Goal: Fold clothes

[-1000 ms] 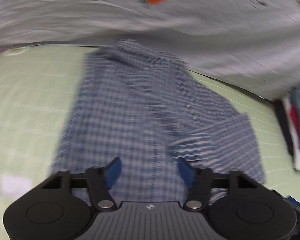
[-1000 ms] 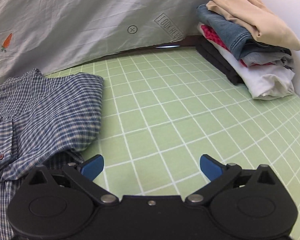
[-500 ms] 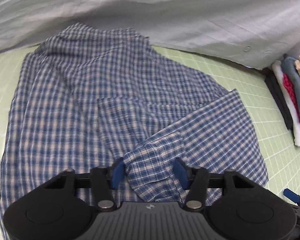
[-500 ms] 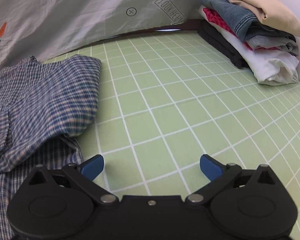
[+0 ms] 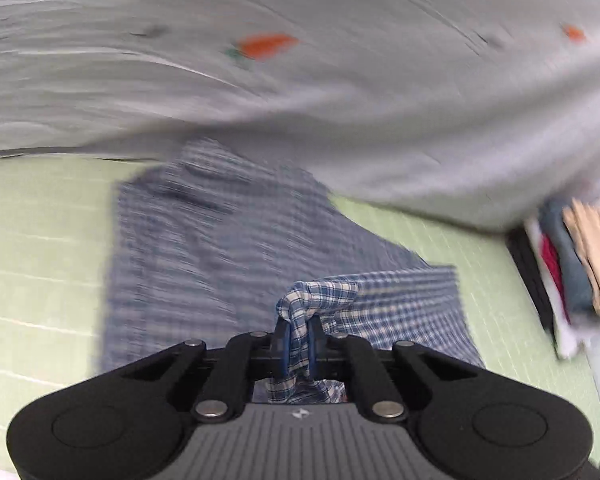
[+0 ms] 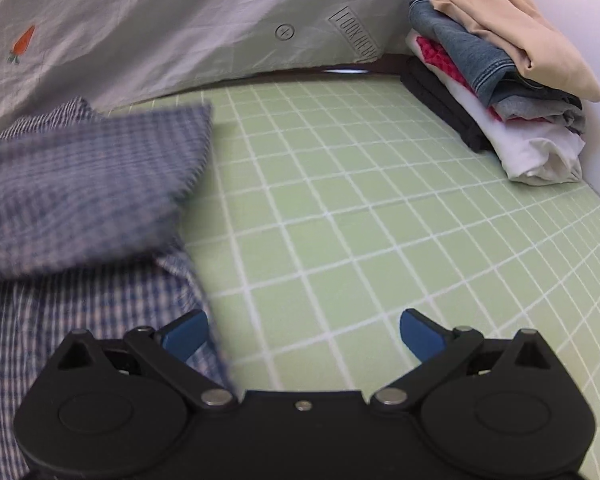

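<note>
A blue and white checked shirt [image 5: 204, 248] lies spread on the green gridded mat [image 5: 40, 248]. My left gripper [image 5: 298, 342] is shut on a bunched piece of the shirt, its sleeve end, lifted off the rest. The view is blurred by motion. In the right wrist view the shirt [image 6: 80, 184] lies at the left, with a folded flap on top. My right gripper [image 6: 304, 332] is open and empty over the mat [image 6: 360, 220], its left finger at the shirt's edge.
A stack of folded clothes [image 6: 496, 76] stands at the mat's back right by a white wall, also seen in the left wrist view [image 5: 568, 268]. A grey sheet with carrot prints [image 6: 160, 28] hangs along the back.
My left gripper has closed on the shirt's sleeve end and lifted it. The shirt flap in the right wrist view has shifted. My right gripper stays open, nearly still.
</note>
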`<state>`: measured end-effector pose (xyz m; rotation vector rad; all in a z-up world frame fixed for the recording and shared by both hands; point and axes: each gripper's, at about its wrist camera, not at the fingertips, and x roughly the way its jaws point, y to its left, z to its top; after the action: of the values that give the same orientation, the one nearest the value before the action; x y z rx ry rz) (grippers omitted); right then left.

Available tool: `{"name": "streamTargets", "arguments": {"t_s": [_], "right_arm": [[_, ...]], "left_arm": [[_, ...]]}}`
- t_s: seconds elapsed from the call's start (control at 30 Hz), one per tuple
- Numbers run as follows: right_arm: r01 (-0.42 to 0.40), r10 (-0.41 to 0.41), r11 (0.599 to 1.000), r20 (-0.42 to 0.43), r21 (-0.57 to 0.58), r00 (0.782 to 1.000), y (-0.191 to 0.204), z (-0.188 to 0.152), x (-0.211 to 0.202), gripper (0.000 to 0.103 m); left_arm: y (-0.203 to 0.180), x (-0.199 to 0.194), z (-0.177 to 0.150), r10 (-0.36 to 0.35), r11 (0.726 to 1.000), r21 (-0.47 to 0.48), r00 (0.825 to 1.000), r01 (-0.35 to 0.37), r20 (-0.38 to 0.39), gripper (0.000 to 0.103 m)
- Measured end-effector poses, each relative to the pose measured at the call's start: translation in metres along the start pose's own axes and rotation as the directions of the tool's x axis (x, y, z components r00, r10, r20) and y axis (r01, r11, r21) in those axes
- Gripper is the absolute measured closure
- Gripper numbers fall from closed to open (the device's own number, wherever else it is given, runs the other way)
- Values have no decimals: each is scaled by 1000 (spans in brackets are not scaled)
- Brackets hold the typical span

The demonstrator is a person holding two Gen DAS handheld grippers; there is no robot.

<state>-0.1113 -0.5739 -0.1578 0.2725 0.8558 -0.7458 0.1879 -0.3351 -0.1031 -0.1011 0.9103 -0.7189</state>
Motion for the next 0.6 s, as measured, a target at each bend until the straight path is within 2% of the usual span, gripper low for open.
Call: {"name": "streamTargets", "arguments": {"t_s": [0.13, 0.23, 0.33, 0.4, 0.5, 0.6], "right_arm": [[6, -6, 999, -5, -35, 1000, 22, -10, -13, 0], [16, -16, 998, -3, -58, 1000, 38, -14, -20, 0], [26, -26, 997, -5, -78, 1000, 53, -17, -26, 0], [31, -31, 995, -4, -95, 1000, 64, -19, -29, 0], [34, -34, 991, 0, -128, 999, 80, -23, -34, 0], [26, -24, 985, 11, -173, 1000, 92, -28, -44, 0]], "left_arm": [[58, -17, 21, 14, 990, -144, 998, -5, 62, 95], [89, -35, 32, 1, 978, -208, 995, 21, 105, 95], [117, -49, 42, -30, 954, -290, 989, 72, 146, 94], [134, -56, 42, 9, 943, -331, 988, 43, 153, 93], [155, -51, 37, 151, 935, -334, 985, -116, 78, 88], [162, -53, 22, 167, 936, -317, 986, -153, 17, 71]]}}
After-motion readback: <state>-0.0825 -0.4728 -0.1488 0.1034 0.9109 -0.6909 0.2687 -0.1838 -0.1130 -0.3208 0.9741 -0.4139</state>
